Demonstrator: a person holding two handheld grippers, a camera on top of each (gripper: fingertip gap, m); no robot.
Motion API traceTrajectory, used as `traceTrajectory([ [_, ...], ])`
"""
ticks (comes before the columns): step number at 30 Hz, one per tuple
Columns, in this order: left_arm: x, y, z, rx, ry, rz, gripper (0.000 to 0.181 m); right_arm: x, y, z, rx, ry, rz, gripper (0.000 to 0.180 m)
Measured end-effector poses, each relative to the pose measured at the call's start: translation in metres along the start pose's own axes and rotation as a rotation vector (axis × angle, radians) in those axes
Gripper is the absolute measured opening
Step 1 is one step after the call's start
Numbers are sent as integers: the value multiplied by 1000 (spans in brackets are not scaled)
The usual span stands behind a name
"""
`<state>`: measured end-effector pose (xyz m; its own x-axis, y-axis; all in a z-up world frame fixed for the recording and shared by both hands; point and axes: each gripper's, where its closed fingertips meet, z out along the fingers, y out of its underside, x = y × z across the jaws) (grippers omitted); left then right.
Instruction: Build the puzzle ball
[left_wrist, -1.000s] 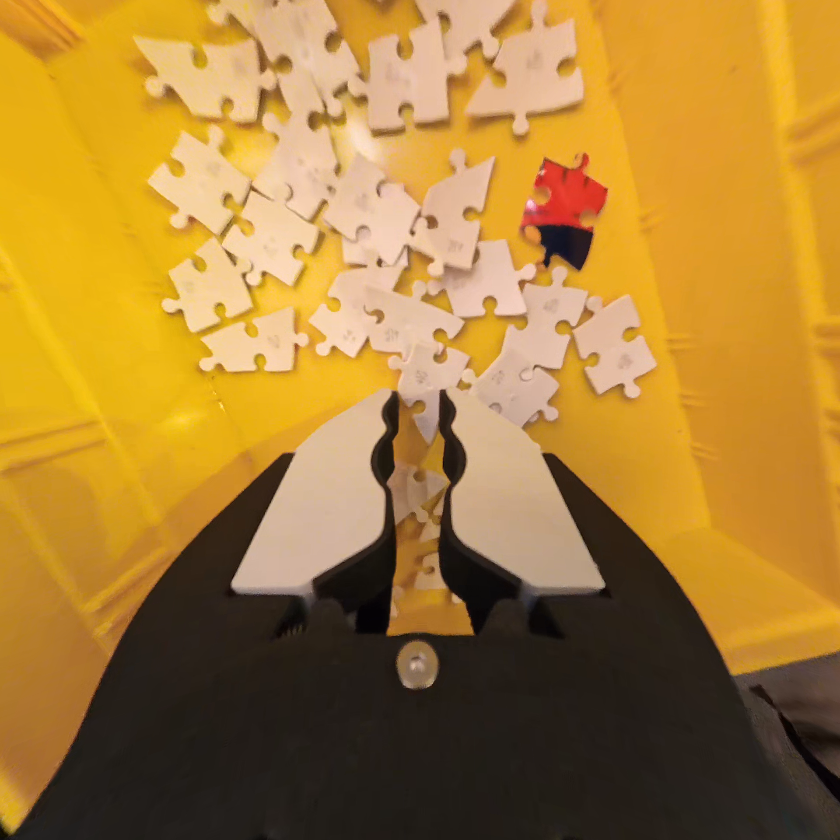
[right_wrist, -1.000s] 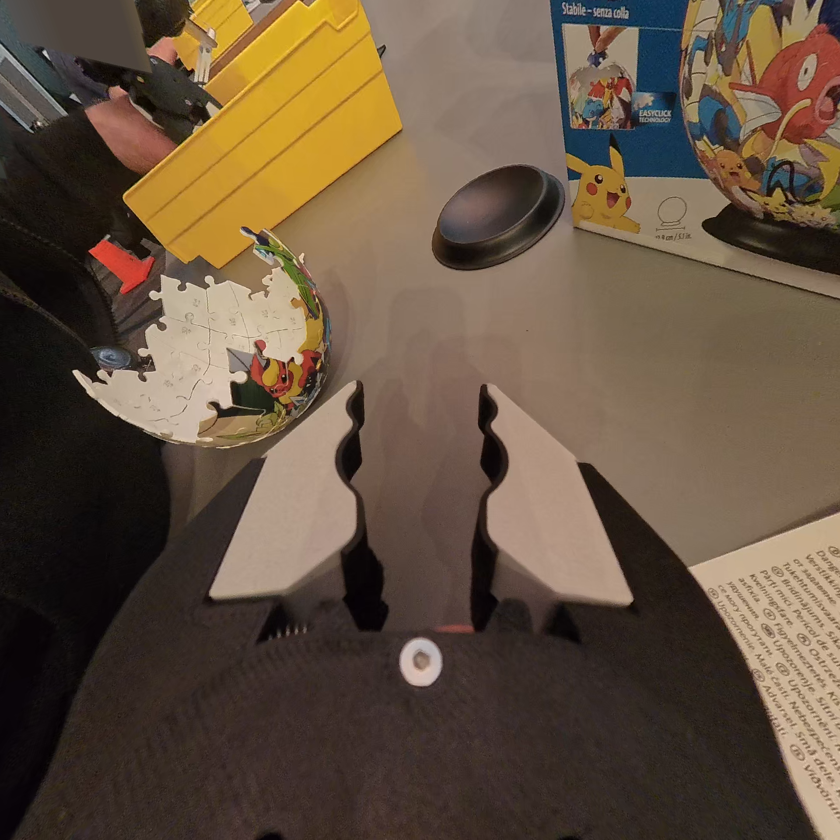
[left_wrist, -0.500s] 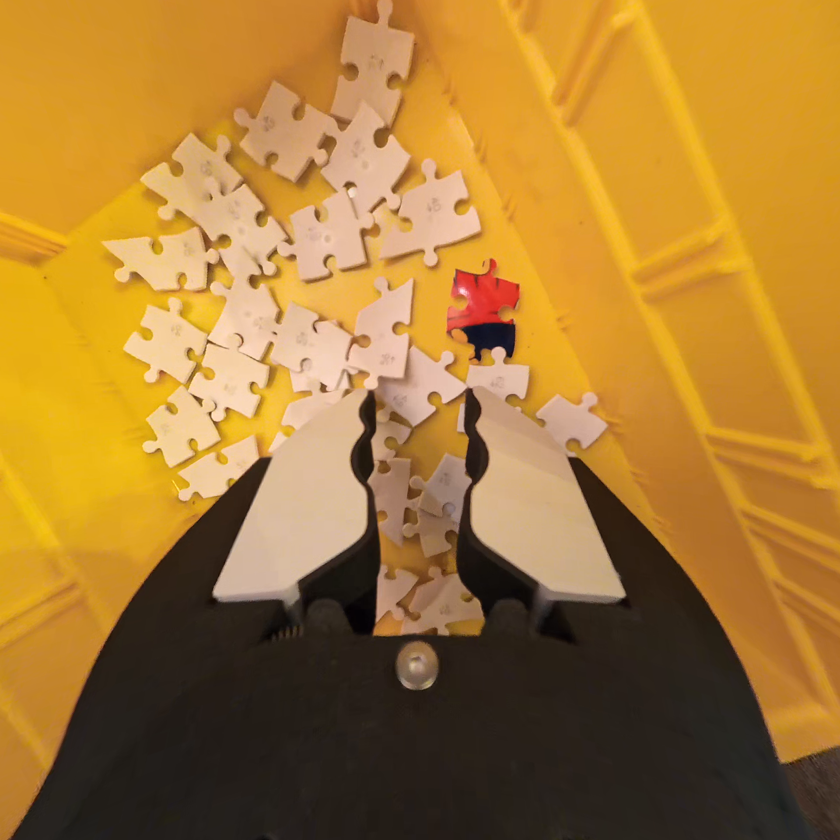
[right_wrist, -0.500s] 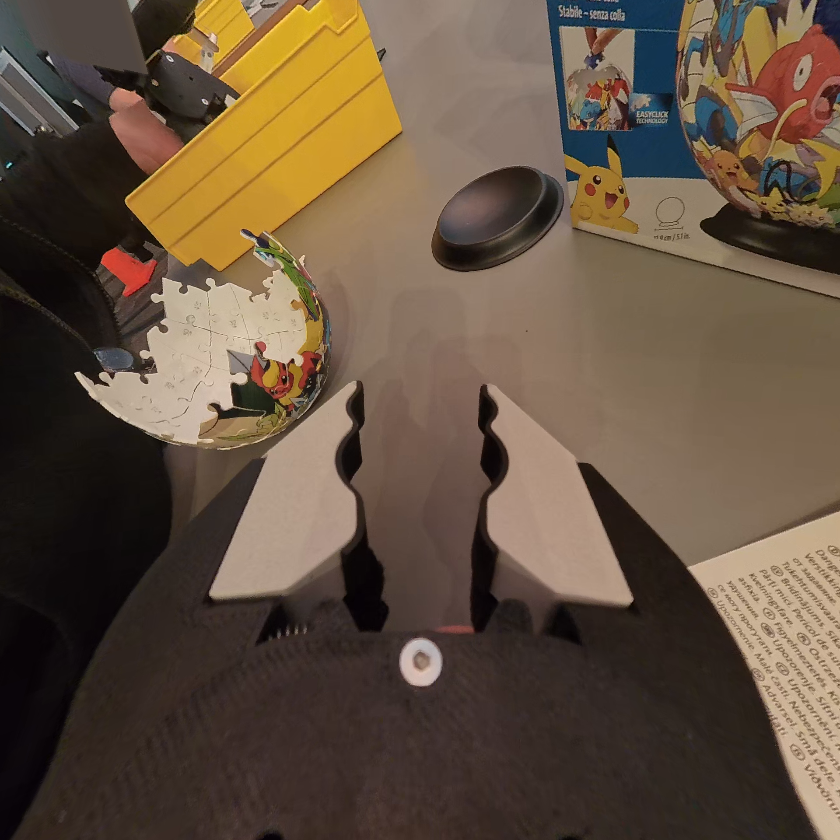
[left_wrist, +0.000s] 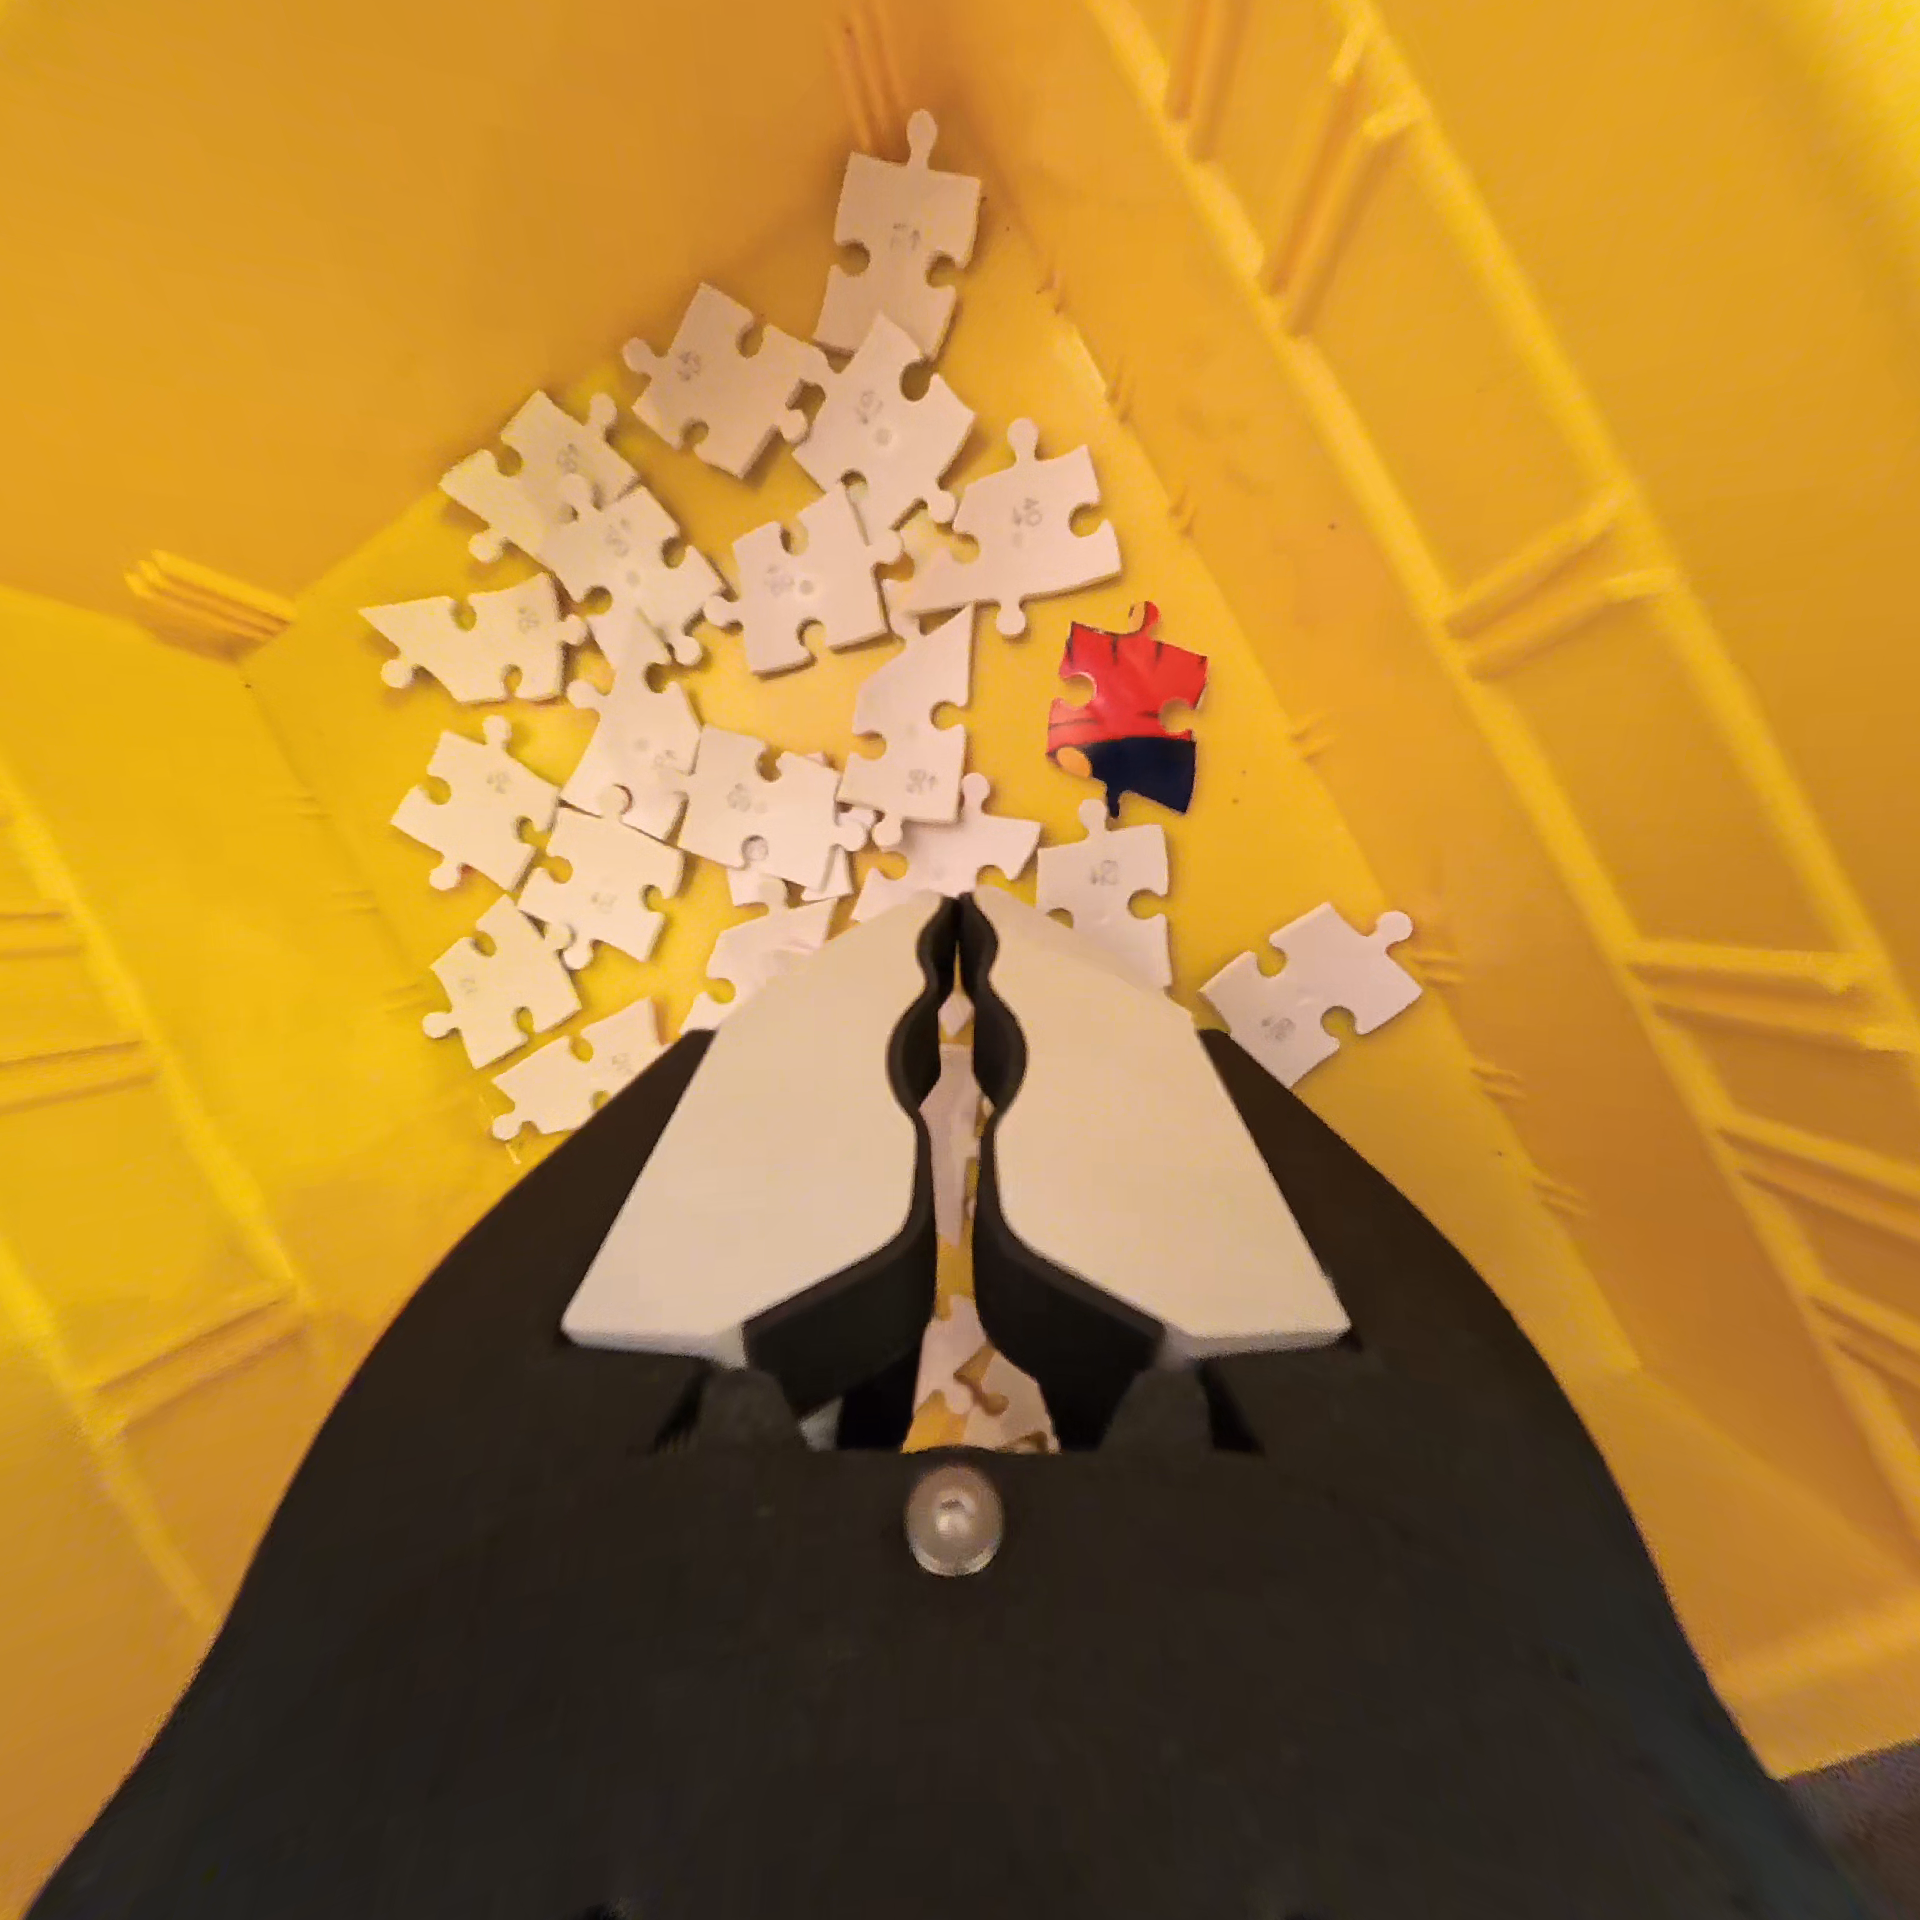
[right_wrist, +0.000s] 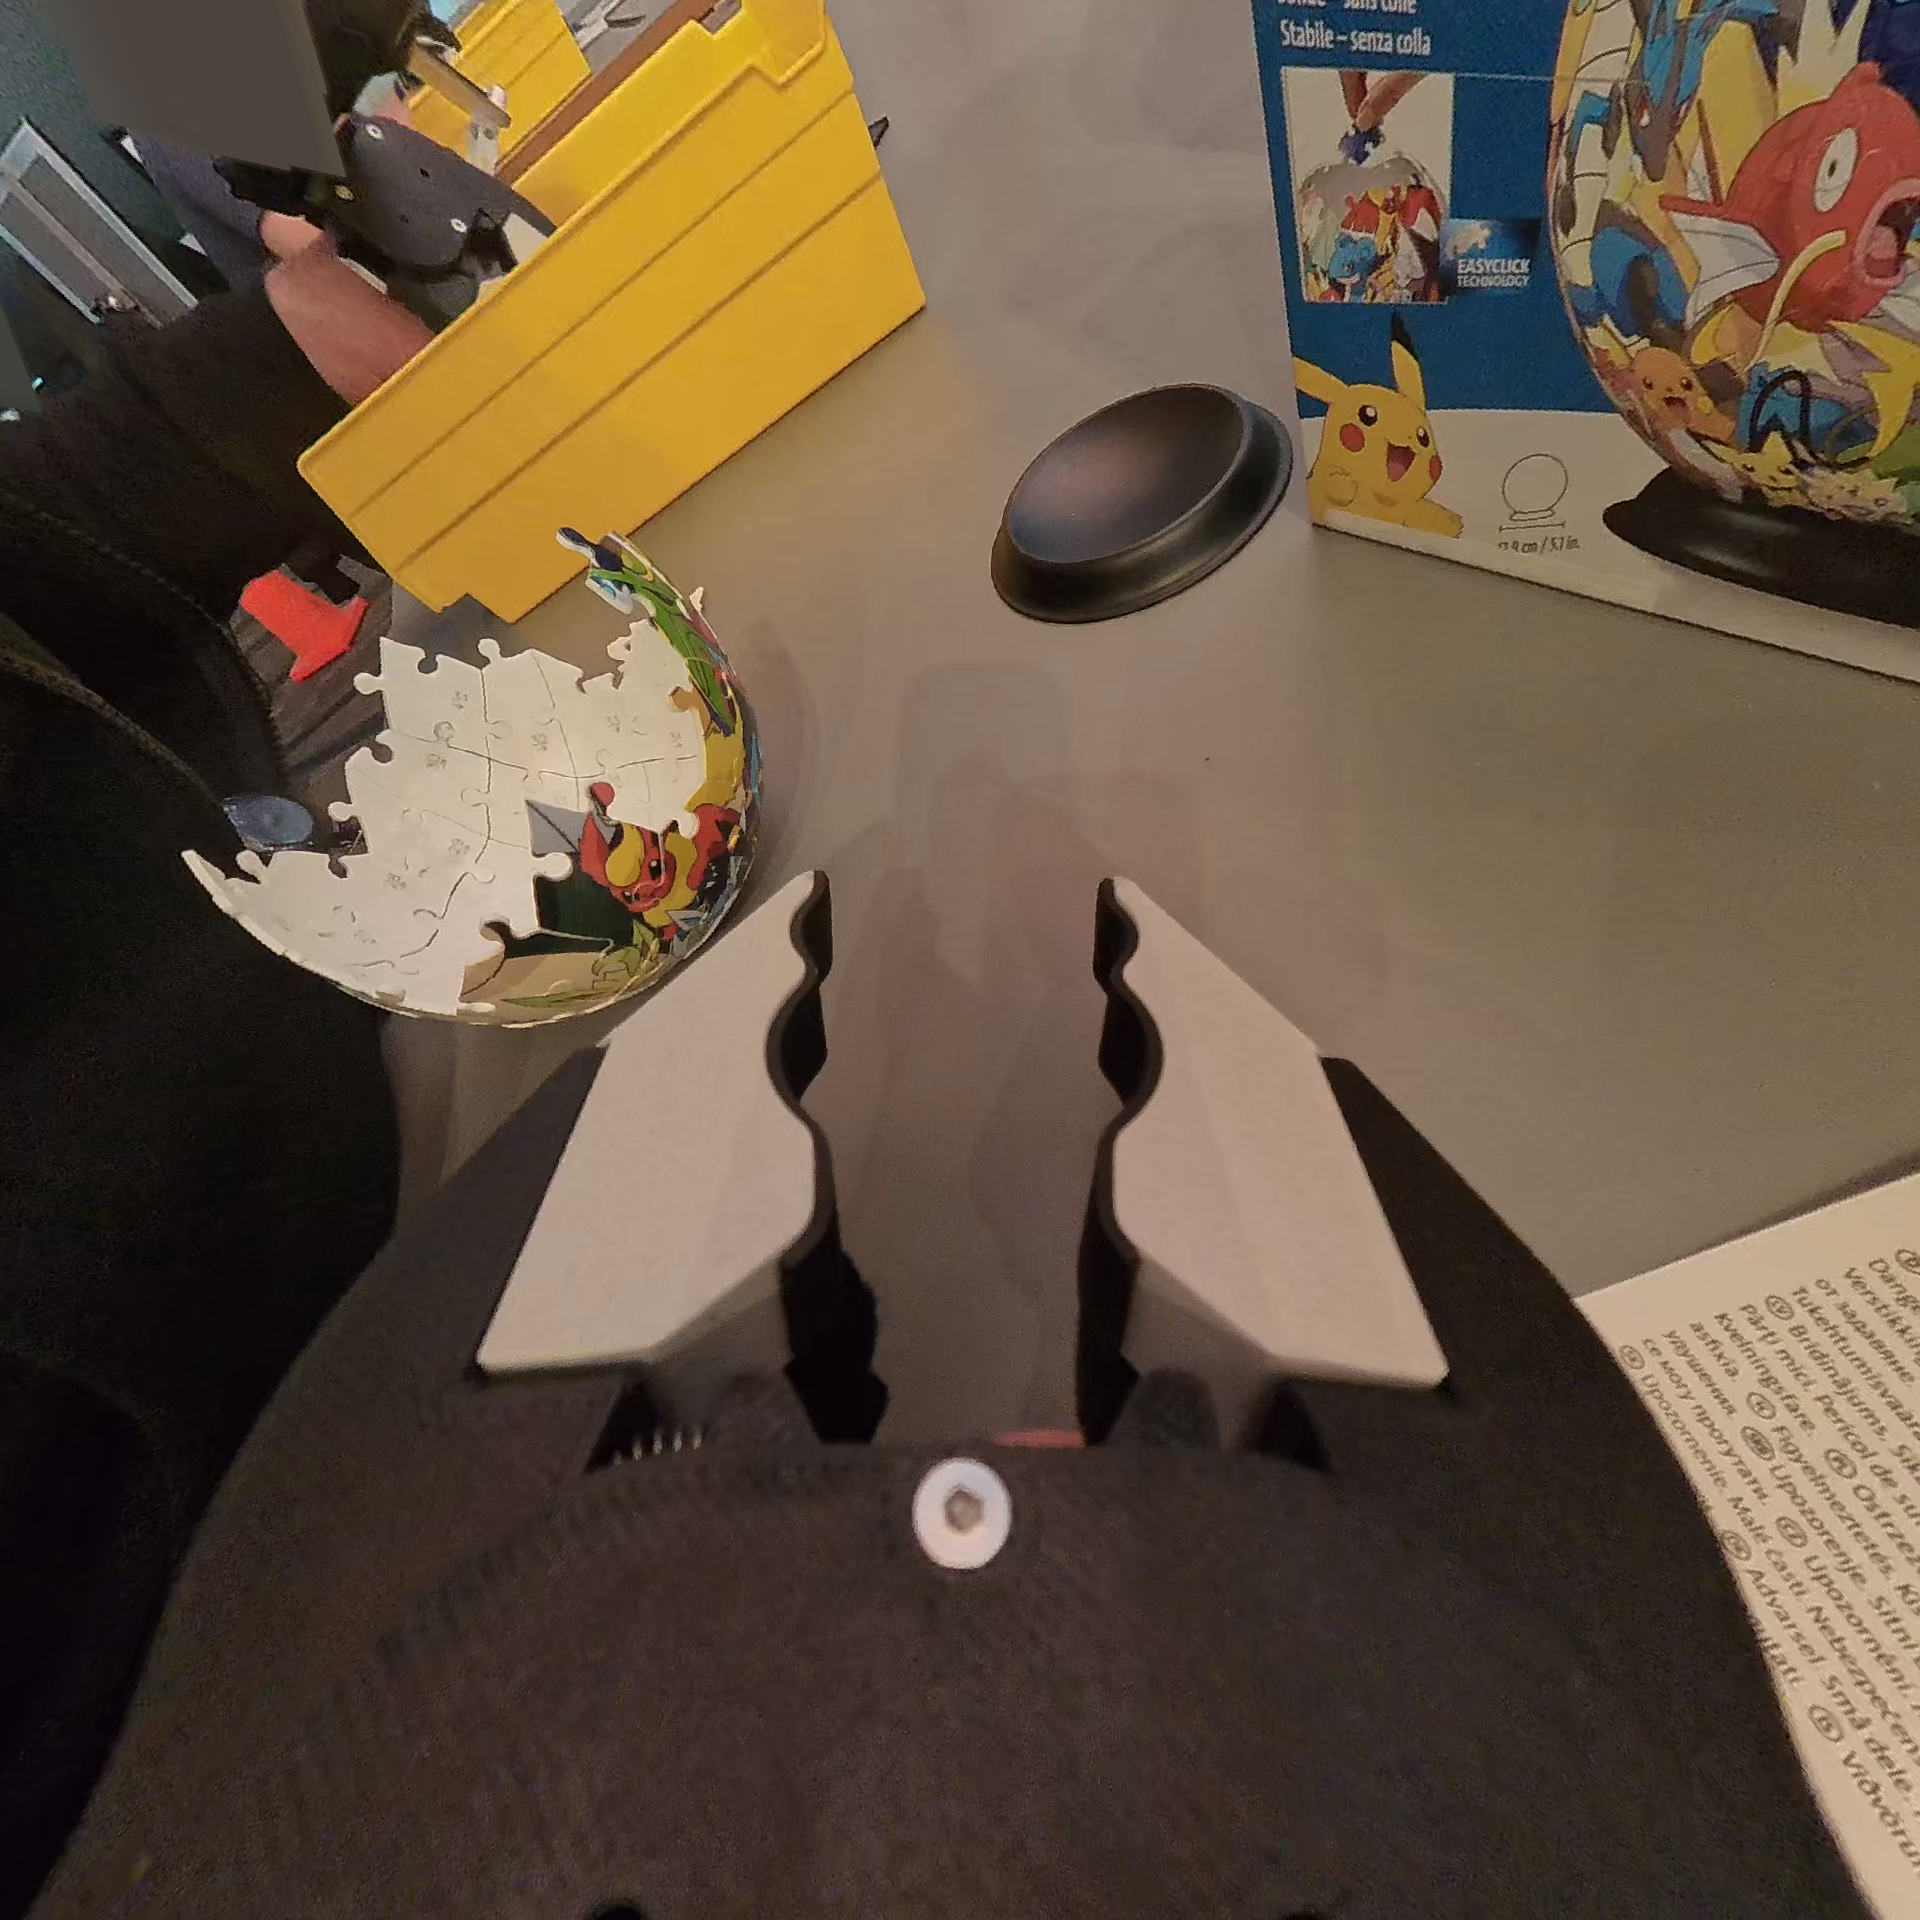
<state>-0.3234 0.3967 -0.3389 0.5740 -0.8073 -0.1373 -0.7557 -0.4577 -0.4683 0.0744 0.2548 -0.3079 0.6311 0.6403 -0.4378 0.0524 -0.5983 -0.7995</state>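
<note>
- Yellow bin (left_wrist: 1558, 520) holds white puzzle pieces (left_wrist: 790, 582); the left gripper (left_wrist: 957, 914) has its fingertips together over them, whether on a piece I cannot tell.
- The right gripper (right_wrist: 964, 894) is apart, at lower centre, beside the half-built puzzle ball (right_wrist: 540, 800).

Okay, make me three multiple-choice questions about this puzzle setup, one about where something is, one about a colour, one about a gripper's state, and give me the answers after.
1. Where are the loose puzzle pieces?
A. In the yellow bin
B. On the black stand
C. On the paper sheet

2. What colours show on the one face-up piece in the bin?
A. Green and white
B. Red and dark blue
C. All yellow

3. How is the right gripper?
A. Shut on a piece
B. Open, holding nothing
C. Shut on the ball

Answers:
1. A: the white pieces lie scattered on the floor of the yellow bin.
2. B: the face-up piece is red above and dark blue below.
3. B: the right gripper shows bare grey table between its fingers, and the half-built ball sits apart to its left.
</note>
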Motion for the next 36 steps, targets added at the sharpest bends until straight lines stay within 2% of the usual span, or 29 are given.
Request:
traceTrajectory([
  [3,2,2,4,-34,12,60,24,0,0,0,-2,0,-1,50],
  [12,-3,3,11,-62,70,92,38,-1,0,0,0,-2,-3,50],
  [15,3,4,12,-43,154,41,27,-1,0,0,-1,-4,-4,50],
  [26,5,1,6,47,210,-107,25,-2,0,0,1,-8,-5,50],
  [30,4,-16,-24,132,170,-115,25,-1,0,0,0,-7,-2,50],
  [34,19,-55,-75,262,116,-82,23,-2,1,0,-3,-7,-4,50],
  [35,28,-67,-89,303,107,-70,2,-2,1,0,-3,-7,-4,50],
  [36,41,-79,-101,332,115,-42,2,-2,1,0,-3,-7,-5,50],
])
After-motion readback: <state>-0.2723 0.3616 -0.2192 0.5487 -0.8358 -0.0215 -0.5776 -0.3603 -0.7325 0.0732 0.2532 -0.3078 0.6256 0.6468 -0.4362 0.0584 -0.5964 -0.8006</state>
